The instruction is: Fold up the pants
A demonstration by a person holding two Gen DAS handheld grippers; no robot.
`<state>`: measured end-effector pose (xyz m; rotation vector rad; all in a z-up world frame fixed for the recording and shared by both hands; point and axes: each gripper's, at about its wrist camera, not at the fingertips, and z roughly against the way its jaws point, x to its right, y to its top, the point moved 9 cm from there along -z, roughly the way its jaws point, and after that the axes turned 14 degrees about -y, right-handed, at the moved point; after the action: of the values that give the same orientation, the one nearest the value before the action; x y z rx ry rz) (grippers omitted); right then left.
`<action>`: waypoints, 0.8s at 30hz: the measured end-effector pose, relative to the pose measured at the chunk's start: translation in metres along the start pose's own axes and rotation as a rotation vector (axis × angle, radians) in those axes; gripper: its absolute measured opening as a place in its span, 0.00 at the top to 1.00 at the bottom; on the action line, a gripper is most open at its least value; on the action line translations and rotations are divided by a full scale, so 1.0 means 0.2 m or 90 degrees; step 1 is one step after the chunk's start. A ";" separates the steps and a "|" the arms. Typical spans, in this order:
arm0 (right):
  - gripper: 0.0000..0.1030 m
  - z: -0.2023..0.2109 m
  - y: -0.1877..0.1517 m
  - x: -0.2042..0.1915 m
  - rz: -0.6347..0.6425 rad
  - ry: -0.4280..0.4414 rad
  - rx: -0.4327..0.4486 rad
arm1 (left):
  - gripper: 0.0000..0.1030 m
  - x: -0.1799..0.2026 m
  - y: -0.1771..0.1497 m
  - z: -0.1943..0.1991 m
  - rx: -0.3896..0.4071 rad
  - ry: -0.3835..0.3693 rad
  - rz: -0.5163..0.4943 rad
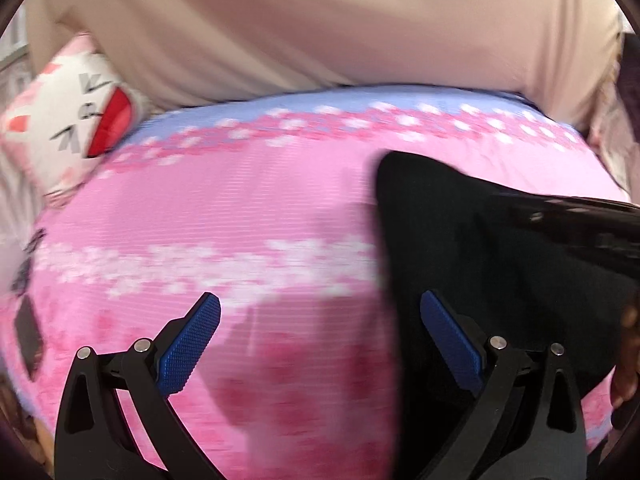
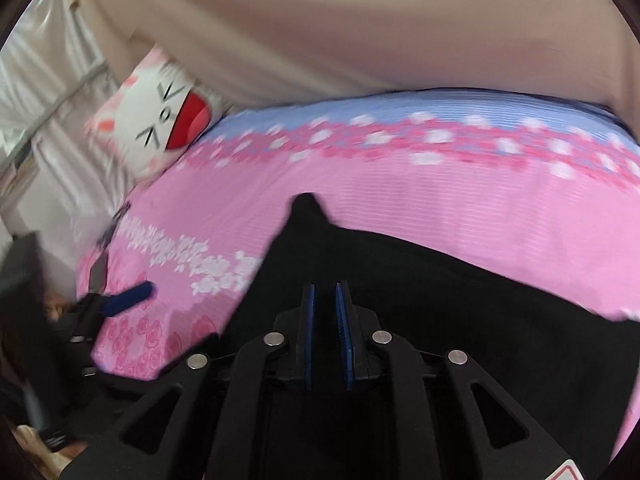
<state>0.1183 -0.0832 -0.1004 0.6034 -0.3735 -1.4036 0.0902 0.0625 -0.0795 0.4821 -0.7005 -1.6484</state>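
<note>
The black pants (image 1: pixel 460 232) lie on a pink flowered bedsheet (image 1: pixel 240 208), filling the right side of the left wrist view. My left gripper (image 1: pixel 320 300) hovers over the sheet beside the pants' left edge, open wide with nothing between its blue pads. In the right wrist view the pants (image 2: pixel 440 280) spread under and ahead of my right gripper (image 2: pixel 325 286), with one corner of cloth poking up. Its jaws stand a narrow gap apart and no cloth shows pinched between them. One of the left gripper's fingers (image 2: pixel 132 294) shows blurred at the left.
A white cat-face pillow (image 1: pixel 72 128) (image 2: pixel 160 120) lies at the bed's far left. A beige padded surface (image 1: pixel 320 20) rises behind the bed. The sheet (image 2: pixel 440 200) has a blue band at its far edge. White curtains (image 2: pixel 40 100) hang on the left.
</note>
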 end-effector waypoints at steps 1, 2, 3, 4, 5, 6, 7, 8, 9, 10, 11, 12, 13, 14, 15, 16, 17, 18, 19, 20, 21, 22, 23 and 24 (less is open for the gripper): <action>0.75 -0.07 0.02 -0.03 0.007 -0.005 -0.006 | 0.05 -0.07 0.00 0.02 0.002 0.019 0.006; 0.71 -0.13 0.03 -0.07 0.017 -0.012 -0.010 | 0.05 -0.12 -0.01 0.03 0.002 0.030 0.010; 0.70 -0.20 0.03 -0.09 0.032 -0.024 -0.019 | 0.05 -0.16 -0.02 0.03 0.001 0.044 0.014; 0.70 -0.30 0.02 -0.11 0.043 -0.040 -0.037 | 0.05 -0.21 -0.02 0.03 -0.002 0.055 0.019; 0.70 -0.34 0.03 -0.12 0.035 -0.035 -0.027 | 0.05 -0.24 -0.03 0.03 -0.005 0.064 0.023; 0.70 -0.34 0.04 -0.13 0.032 -0.036 -0.031 | 0.05 -0.26 -0.03 0.03 -0.007 0.068 0.026; 0.70 -0.34 0.06 -0.13 0.030 -0.035 -0.037 | 0.05 -0.28 -0.03 0.02 -0.007 0.070 0.028; 0.70 -0.33 0.07 -0.13 0.023 -0.032 -0.041 | 0.05 -0.28 -0.03 0.02 -0.008 0.070 0.031; 0.69 -0.30 0.07 -0.13 0.011 -0.021 -0.040 | 0.05 -0.29 -0.02 0.01 -0.008 0.068 0.032; 0.66 -0.26 0.08 -0.12 -0.001 -0.007 -0.030 | 0.05 -0.28 -0.02 0.00 -0.010 0.064 0.031; 0.66 -0.20 0.10 -0.12 -0.019 0.013 -0.012 | 0.05 -0.28 -0.02 0.00 -0.009 0.061 0.029; 0.66 -0.16 0.11 -0.14 -0.032 0.030 -0.002 | 0.05 -0.27 -0.01 -0.01 -0.008 0.061 0.027; 0.66 -0.16 0.12 -0.16 -0.032 0.037 0.001 | 0.05 -0.27 -0.01 -0.01 -0.009 0.061 0.026; 0.66 -0.18 0.13 -0.20 -0.022 0.032 0.000 | 0.05 -0.25 -0.01 -0.02 -0.010 0.056 0.025; 0.65 -0.24 0.12 -0.23 -0.005 0.017 -0.012 | 0.05 -0.23 -0.01 -0.02 -0.011 0.054 0.024; 0.64 -0.34 0.07 -0.27 0.021 -0.001 -0.044 | 0.05 -0.22 -0.01 -0.03 -0.012 0.053 0.023; 0.62 -0.39 0.06 -0.31 0.041 -0.014 -0.041 | 0.05 -0.21 0.00 -0.03 -0.014 0.054 0.020; 0.62 -0.36 0.07 -0.34 0.061 -0.028 -0.028 | 0.05 -0.20 0.00 -0.03 -0.014 0.055 0.016; 0.62 -0.32 0.08 -0.36 0.063 -0.020 -0.024 | 0.05 -0.19 0.01 -0.03 -0.013 0.061 0.012; 0.63 -0.27 0.10 -0.36 0.050 0.010 -0.012 | 0.05 -0.18 0.01 -0.02 -0.011 0.064 0.008; 0.64 -0.18 0.10 -0.35 0.025 0.048 -0.001 | 0.05 -0.18 0.01 -0.01 -0.010 0.069 0.005; 0.64 -0.11 0.09 -0.31 0.013 0.058 0.009 | 0.05 -0.18 0.01 0.00 -0.010 0.072 0.004; 0.64 -0.06 0.07 -0.28 0.007 0.057 0.019 | 0.05 -0.18 0.02 0.01 -0.007 0.076 0.004; 0.64 0.01 0.04 -0.23 -0.001 0.053 0.029 | 0.05 -0.19 0.02 0.01 -0.005 0.079 0.005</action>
<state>0.1168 -0.0379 -0.0900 0.6975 -0.3395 -1.3704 0.0983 0.0994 -0.0773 0.5702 -0.6030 -1.5994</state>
